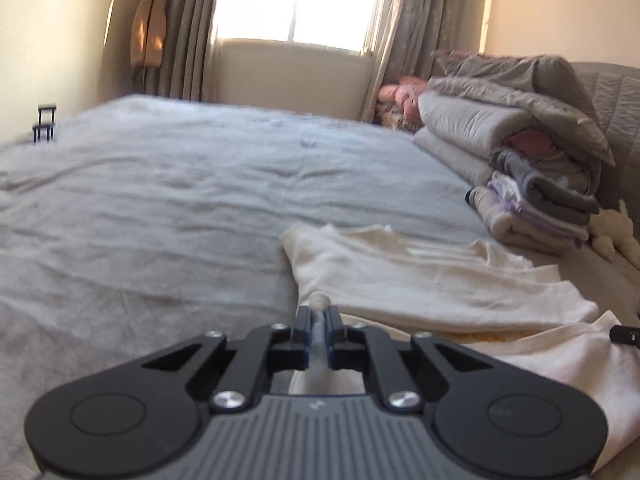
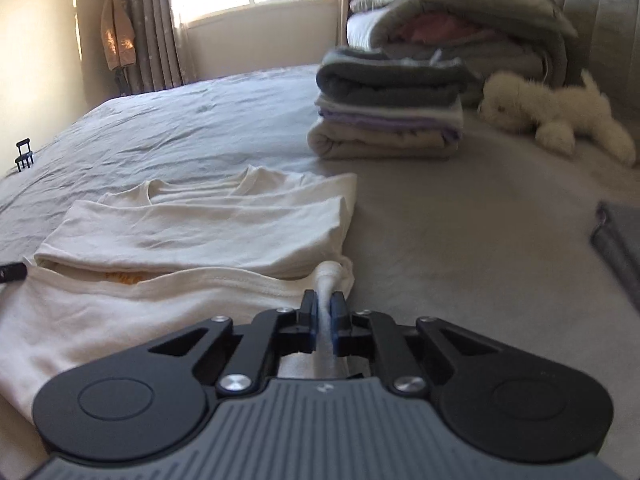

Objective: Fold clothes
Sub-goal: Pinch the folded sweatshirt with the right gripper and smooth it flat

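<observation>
Both the left gripper and right gripper have their jaws clenched on bunched hem corners of the cream shirt lying on the bed.

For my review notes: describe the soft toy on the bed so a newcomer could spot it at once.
Start at the padded grey headboard and the stack of folded clothes in front of it. Right of that stack, on the bed, lies the plush toy. It alone is fluffy and animal-shaped, cream-white; everything nearby is flat folded fabric.

Each gripper: black linkage arms, silver screws, blue pads, ribbed grey housing.
</observation>
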The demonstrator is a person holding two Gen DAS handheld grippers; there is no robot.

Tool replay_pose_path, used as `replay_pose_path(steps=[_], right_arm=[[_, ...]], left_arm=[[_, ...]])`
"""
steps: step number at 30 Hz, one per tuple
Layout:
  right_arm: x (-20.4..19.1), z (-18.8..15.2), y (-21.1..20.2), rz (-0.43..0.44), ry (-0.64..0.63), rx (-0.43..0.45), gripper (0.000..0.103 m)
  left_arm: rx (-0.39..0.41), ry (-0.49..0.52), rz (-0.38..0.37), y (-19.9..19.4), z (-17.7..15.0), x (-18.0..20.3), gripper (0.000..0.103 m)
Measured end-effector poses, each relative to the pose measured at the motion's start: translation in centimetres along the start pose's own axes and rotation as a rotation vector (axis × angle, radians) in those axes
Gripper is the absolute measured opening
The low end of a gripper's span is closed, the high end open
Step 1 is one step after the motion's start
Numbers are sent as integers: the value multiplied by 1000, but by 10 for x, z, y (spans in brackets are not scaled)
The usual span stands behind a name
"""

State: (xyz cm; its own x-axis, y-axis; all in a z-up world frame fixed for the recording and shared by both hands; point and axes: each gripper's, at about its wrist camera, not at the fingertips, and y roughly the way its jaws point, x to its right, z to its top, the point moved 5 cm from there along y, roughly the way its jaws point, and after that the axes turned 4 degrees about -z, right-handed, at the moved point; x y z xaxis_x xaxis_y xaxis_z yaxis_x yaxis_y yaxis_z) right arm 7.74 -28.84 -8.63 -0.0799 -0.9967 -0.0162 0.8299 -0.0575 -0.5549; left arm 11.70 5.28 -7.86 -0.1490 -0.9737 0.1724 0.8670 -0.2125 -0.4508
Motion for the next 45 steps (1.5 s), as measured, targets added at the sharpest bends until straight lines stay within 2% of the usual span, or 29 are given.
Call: replay_pose_path(steps=[7, 11, 13, 15, 21, 23, 24, 25, 27, 29, 30, 33, 37, 41, 43, 45], right_arm=[[3, 8, -35, -41, -1, 155, 5], [0, 14, -42, -63, -10, 214, 5], [-1, 17, -39, -73, -13, 226, 5], [-2, 15, -28, -80, -18, 199, 5], [-6, -5, 14, -114, -66, 48, 5], [-7, -8, 19, -118, -69, 16, 10], [-8, -8, 17, -118, -68, 16, 15], [-8, -7, 16, -117, -68, 16, 15], [-10, -6, 14, -116, -67, 15, 17], [-15, -2, 7, -95, -52, 30, 27], [-19, -1, 4, -77, -46, 36, 35], [-43, -3, -1, 5, -74, 37, 36], [-78, -15, -3, 106, -142, 15, 36], [-86, -26, 5, 104, -195, -10, 36], [-78, -29, 6, 86, -207, -2, 42], [-64, -29, 5, 61, -200, 2, 42]], left_arm=[[165, 47, 16, -35, 12, 4, 7], [188, 58, 29, -36, 15, 4, 7], [163, 53, 33, -28, 13, 2, 7], [115, 56, 55, -15, 6, 0, 8], [-28, 45, 136, 13, -8, -9, 10], [-63, 37, 160, 19, -11, -12, 16], [-46, 27, 162, 14, -6, -12, 18], [-28, 17, 163, 10, -2, -12, 23], [9, -10, 145, 0, 7, -9, 30], [20, -23, 96, -5, 11, -1, 32], [21, -25, 72, -6, 12, 4, 32], [-23, 21, 1, 3, 1, 26, 33], [-75, 140, -65, 12, -21, 52, 35], [-114, 221, -52, 18, -38, 51, 38], [-106, 206, -38, 14, -36, 39, 38], [-102, 184, -15, 11, -33, 24, 38]])
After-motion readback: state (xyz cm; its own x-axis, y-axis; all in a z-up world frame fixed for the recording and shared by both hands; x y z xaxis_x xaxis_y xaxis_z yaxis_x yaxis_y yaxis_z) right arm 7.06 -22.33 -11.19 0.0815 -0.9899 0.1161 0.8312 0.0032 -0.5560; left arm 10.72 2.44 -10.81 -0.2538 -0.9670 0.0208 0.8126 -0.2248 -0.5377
